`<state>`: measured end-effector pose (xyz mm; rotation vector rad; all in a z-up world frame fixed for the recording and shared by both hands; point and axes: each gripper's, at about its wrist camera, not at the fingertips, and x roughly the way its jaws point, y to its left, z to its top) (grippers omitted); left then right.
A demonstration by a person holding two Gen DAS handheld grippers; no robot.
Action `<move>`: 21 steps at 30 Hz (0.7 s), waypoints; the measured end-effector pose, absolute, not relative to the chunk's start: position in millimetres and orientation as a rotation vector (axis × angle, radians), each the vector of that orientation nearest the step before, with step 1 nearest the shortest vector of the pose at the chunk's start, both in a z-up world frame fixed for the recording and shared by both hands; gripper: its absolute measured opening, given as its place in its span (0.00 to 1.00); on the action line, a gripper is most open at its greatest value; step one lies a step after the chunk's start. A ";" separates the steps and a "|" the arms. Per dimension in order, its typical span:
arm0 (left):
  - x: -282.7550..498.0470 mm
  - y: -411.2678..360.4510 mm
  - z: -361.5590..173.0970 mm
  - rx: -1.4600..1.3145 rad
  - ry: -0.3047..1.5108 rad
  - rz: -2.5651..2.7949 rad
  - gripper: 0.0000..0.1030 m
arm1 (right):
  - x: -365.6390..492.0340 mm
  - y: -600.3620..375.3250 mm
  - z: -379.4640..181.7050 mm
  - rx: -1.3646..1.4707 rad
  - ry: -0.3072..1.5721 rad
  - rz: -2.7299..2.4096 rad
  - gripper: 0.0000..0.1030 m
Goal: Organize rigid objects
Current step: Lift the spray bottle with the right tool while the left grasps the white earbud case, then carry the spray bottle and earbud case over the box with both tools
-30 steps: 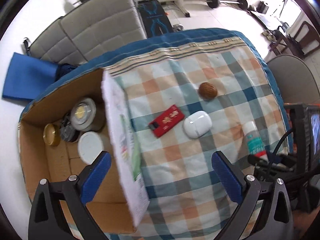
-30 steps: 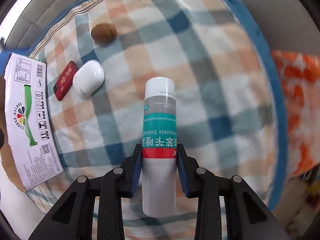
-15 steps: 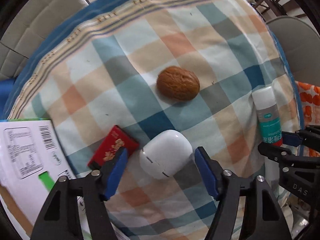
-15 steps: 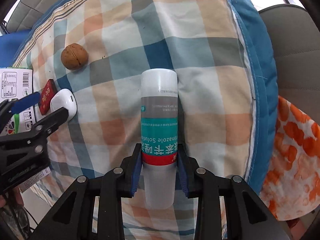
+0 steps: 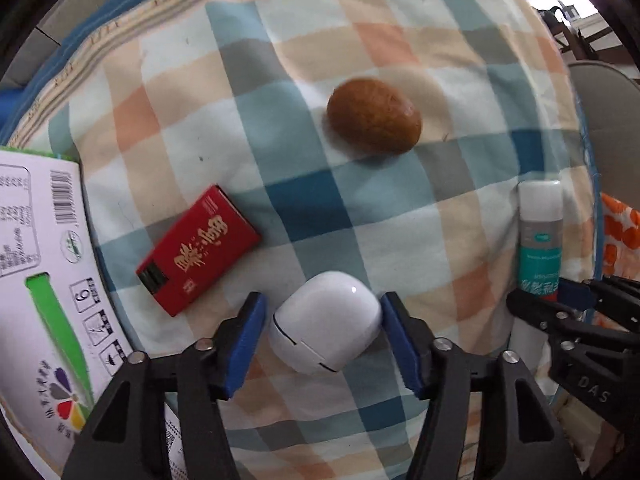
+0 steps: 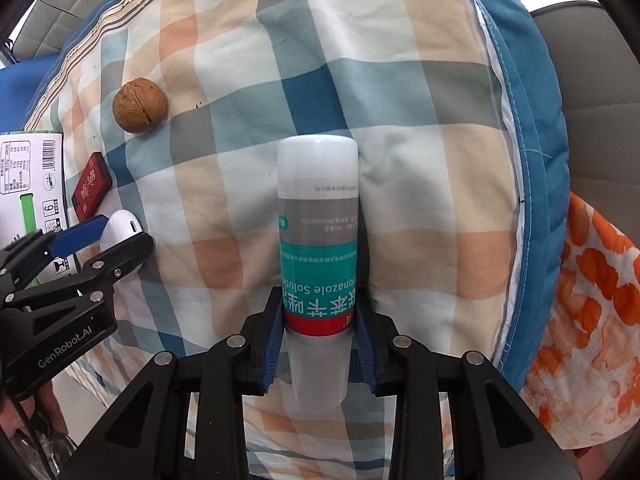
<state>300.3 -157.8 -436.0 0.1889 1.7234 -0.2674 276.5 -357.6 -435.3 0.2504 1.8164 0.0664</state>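
My left gripper (image 5: 322,340) is open, its blue pads on either side of a white rounded case (image 5: 325,322) lying on the checked cloth; small gaps show at both pads. A red box (image 5: 199,250) lies to its left and a brown walnut (image 5: 374,116) farther ahead. My right gripper (image 6: 319,332) is shut on a white bottle with a teal label (image 6: 318,240), which points forward over the cloth. The bottle (image 5: 540,236) and right gripper also show at the right in the left wrist view. The walnut (image 6: 139,107), red box (image 6: 91,185) and case (image 6: 122,224) show at left in the right wrist view.
A white cardboard box flap (image 5: 40,280) with printed labels lies at the left edge of the cloth. The checked cloth (image 6: 420,80) has a blue border. A grey chair (image 6: 592,80) stands at the right, with orange-patterned fabric (image 6: 600,320) below it.
My left gripper has moved forward and down from above the cardboard box until its pads sit around the white case. My right gripper has kept hold of the bottle and shifted slightly.
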 end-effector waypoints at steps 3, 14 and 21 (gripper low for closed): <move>295.0 -161.2 -435.5 0.236 1.681 -0.277 0.58 | 275.4 -356.2 -439.6 0.247 1.822 0.061 0.34; 278.9 -176.1 -419.1 0.258 1.617 -0.267 0.50 | 266.0 -342.7 -444.7 0.231 1.793 0.021 0.34; 279.3 -162.6 -382.3 0.216 1.567 -0.283 0.50 | 258.8 -346.5 -420.5 0.282 1.754 0.046 0.33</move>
